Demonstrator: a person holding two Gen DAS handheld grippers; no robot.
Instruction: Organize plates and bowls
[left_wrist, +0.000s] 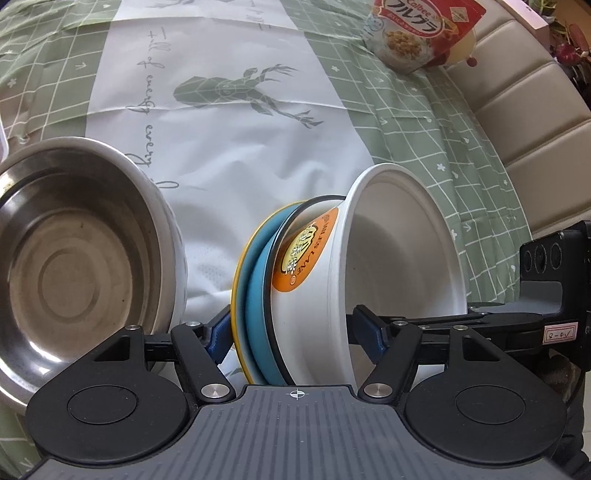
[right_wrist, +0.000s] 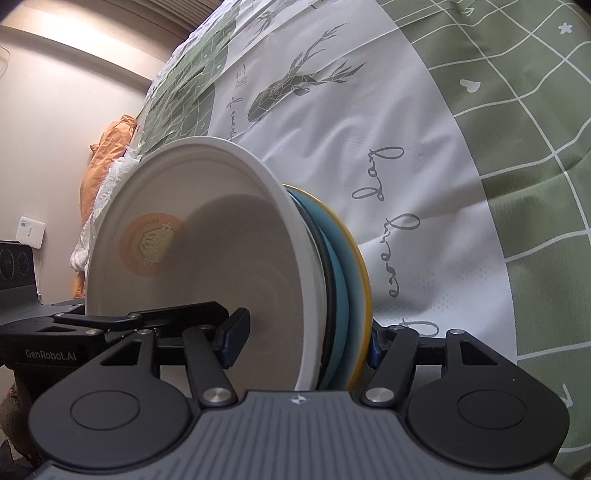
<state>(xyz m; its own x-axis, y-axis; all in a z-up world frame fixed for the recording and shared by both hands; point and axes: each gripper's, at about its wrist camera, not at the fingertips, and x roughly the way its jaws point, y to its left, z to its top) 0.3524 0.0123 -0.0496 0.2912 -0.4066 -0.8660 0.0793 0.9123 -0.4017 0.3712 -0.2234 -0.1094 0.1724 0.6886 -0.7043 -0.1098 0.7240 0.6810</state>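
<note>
A stack of a white paper bowl (left_wrist: 399, 258) with an orange label, a blue plate (left_wrist: 258, 295) and a yellow plate (left_wrist: 238, 284) is held between both grippers above the tablecloth. My left gripper (left_wrist: 295, 334) is shut on the stack's rim: one finger is behind the yellow plate, the other inside the bowl. My right gripper (right_wrist: 306, 338) is shut on the opposite rim of the same stack: white bowl (right_wrist: 207, 254), blue plate (right_wrist: 341, 280), yellow plate (right_wrist: 364, 266). A steel bowl (left_wrist: 74, 258) sits to the left of the stack.
The table wears a green grid and white deer-print cloth (left_wrist: 229, 122). A cereal bag (left_wrist: 417, 29) lies at the far right. A beige cushioned seat (left_wrist: 528, 122) runs along the right edge. An orange garment (right_wrist: 103, 173) hangs by the wall.
</note>
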